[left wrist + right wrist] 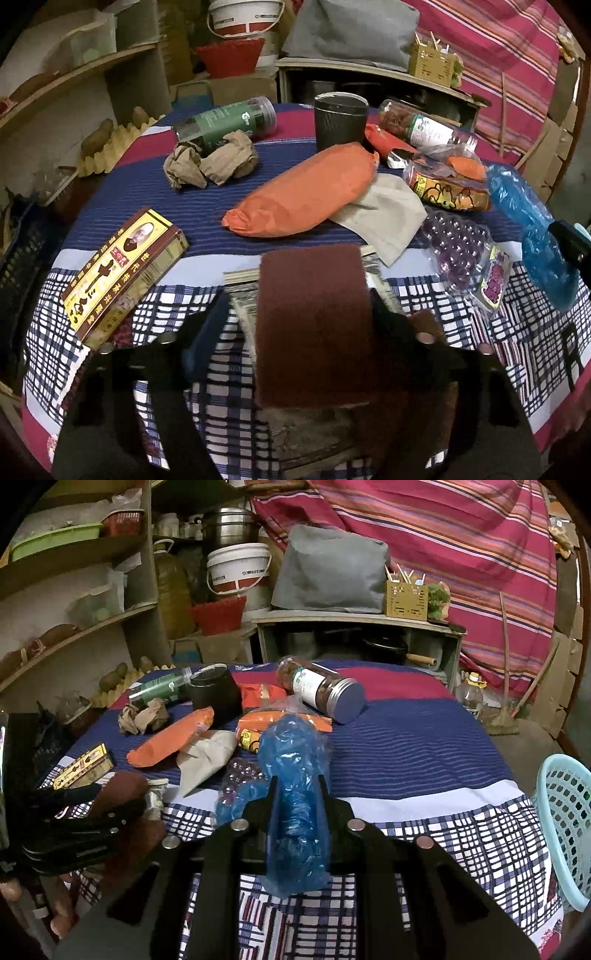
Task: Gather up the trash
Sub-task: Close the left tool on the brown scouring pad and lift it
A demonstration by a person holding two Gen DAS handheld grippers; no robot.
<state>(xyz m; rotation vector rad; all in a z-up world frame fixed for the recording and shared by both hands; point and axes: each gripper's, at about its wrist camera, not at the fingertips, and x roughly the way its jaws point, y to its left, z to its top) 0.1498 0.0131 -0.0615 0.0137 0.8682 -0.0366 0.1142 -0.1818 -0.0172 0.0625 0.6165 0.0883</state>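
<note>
Trash covers the table (424,738), mostly toward its left and far edges: an orange packet (306,192) at the middle, crumpled brown paper (210,162) behind it, a yellow box (125,273) at the near left edge. My right gripper (297,786) pinches a blue plastic bag (291,768). My left gripper (299,310) stands spread around a brown scouring pad (314,317); I cannot tell if it presses.

Home pantry: shelves (74,627) w/ pots (227,526), oil jug (173,587).
</note>
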